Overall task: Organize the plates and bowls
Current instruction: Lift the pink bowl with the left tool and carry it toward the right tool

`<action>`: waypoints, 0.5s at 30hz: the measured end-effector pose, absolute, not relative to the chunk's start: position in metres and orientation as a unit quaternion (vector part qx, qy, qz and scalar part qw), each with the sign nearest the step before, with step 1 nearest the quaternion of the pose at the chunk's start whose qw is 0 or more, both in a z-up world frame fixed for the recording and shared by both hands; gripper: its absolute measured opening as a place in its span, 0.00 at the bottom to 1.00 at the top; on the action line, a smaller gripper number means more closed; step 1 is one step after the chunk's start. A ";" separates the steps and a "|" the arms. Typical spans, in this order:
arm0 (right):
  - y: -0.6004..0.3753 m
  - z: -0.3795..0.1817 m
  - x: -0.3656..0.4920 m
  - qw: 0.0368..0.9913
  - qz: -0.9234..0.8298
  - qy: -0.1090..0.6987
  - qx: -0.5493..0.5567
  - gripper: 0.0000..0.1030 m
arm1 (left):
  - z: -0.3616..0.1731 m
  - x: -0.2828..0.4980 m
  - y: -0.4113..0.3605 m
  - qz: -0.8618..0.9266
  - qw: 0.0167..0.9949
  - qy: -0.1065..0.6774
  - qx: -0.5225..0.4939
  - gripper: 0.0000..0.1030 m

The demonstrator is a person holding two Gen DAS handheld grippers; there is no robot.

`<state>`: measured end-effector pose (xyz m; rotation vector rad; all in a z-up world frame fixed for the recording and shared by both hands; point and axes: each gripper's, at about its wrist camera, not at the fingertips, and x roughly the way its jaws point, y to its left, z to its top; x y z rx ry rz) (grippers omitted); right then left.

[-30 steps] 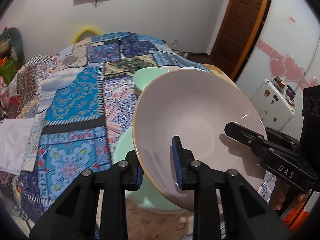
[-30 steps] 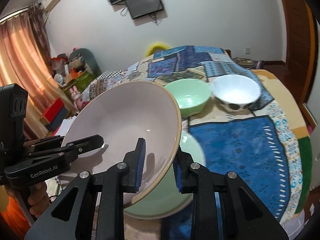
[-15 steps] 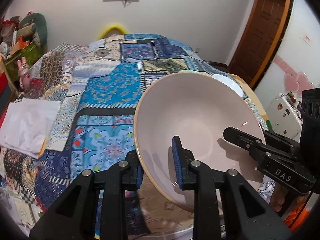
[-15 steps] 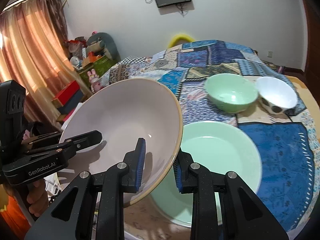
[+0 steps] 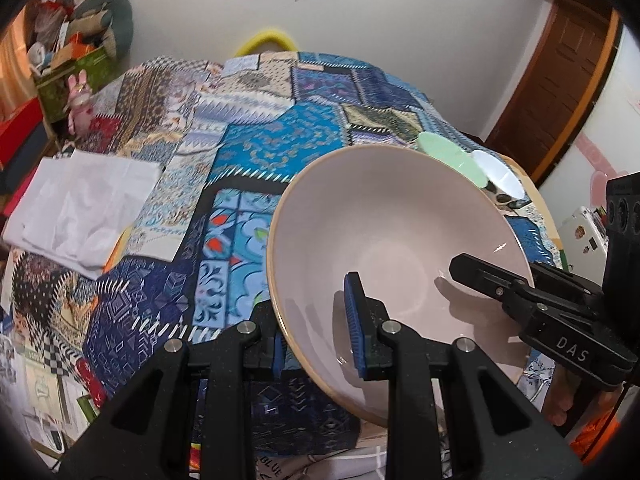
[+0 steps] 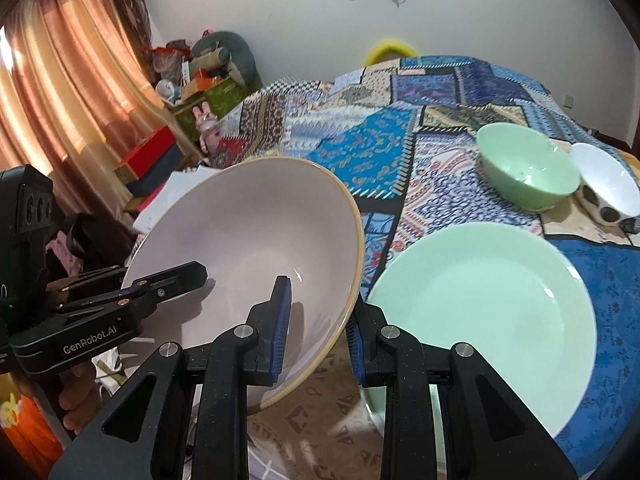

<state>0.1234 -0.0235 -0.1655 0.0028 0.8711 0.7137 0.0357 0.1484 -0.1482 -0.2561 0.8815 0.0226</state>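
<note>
Tools both clamped on pink bowl rim: left tool near side, right tool opposite side. We hold bowl tilted, off bed, just left of green plate. Risks we judge: thin rim grips slip if tools pull apart or twist unevenly; bowl drops or strikes plate; soft quilt leaves set-down unstable.
</note>
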 end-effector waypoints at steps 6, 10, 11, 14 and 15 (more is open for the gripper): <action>-0.007 -0.181 0.125 0.834 0.339 0.435 -0.012 0.23 | -0.169 0.037 0.165 0.021 0.888 0.439 -0.138 0.24; 0.001 -0.187 0.128 0.828 0.339 0.446 -0.017 0.23 | -0.180 0.041 0.174 0.024 0.882 0.446 -0.148 0.24; 0.004 -0.189 0.129 0.826 0.339 0.449 -0.019 0.23 | -0.182 0.042 0.176 0.025 0.882 0.447 -0.149 0.24; 0.011 -0.193 0.130 0.823 0.340 0.455 -0.026 0.23 | -0.189 0.043 0.183 0.027 0.879 0.451 -0.153 0.24; 0.014 -0.195 0.130 0.821 0.340 0.457 -0.029 0.23 | -0.192 0.044 0.185 0.029 0.878 0.452 -0.154 0.24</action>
